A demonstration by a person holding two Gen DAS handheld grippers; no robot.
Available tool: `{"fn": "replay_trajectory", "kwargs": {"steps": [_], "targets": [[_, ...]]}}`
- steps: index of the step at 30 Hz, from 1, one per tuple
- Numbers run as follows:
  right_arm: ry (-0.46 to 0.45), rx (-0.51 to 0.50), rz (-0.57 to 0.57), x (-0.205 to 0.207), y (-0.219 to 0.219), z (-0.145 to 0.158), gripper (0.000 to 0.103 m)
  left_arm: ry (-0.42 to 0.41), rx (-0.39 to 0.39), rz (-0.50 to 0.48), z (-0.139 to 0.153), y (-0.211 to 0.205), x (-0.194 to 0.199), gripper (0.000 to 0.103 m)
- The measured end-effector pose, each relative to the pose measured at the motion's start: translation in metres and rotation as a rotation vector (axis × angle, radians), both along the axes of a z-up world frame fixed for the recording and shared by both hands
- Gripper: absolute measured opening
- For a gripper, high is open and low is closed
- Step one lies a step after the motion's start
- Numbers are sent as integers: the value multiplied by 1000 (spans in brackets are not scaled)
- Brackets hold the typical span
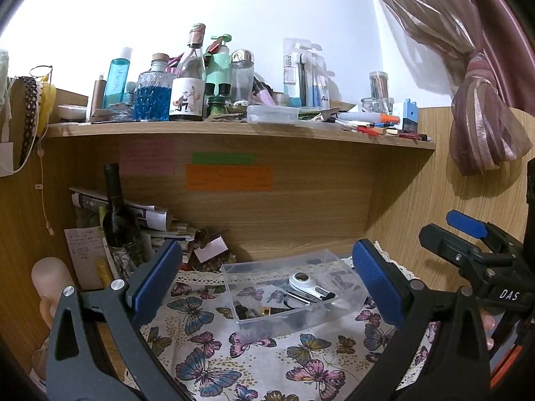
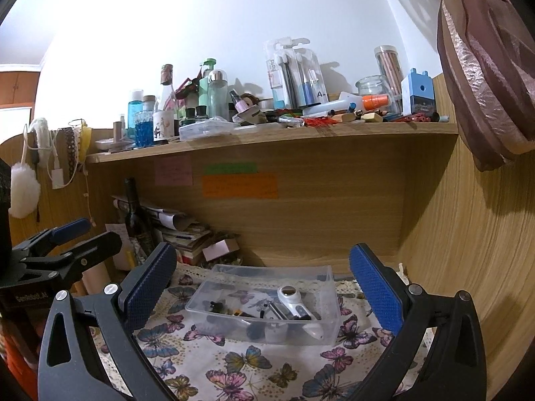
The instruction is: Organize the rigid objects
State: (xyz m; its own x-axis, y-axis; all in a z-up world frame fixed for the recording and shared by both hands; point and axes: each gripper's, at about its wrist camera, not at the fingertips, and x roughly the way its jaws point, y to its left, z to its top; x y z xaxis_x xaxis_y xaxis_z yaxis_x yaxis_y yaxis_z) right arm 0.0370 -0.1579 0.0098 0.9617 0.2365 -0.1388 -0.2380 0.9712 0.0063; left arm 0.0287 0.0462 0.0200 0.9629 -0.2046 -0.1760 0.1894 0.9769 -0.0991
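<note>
Both grippers hang side by side over the butterfly cloth (image 2: pixel 240 364), set back as if lining up on one target. The left gripper (image 1: pixel 267 284) has its blue pads spread wide with nothing between them; the right gripper (image 2: pixel 264 287) is likewise wide apart and empty. At twelve o'clock, framed between each pair of pads, the clear plastic box (image 2: pixel 267 304) sits on the cloth with a white tool (image 2: pixel 296 304) and small dark bits already inside. Farther back at ten o'clock stands a dark bottle (image 1: pixel 117 214); the crowded shelf (image 1: pixel 240 132) runs above, probably the source of more items.
</note>
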Motion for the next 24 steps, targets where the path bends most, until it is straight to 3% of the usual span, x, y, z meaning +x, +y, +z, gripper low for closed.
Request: {"fn": "replay_trajectory", "kwargs": {"steps": [24], "targets": [[-4, -2, 4, 0, 2, 1, 103, 14, -6, -12, -1, -2, 4, 103]]}}
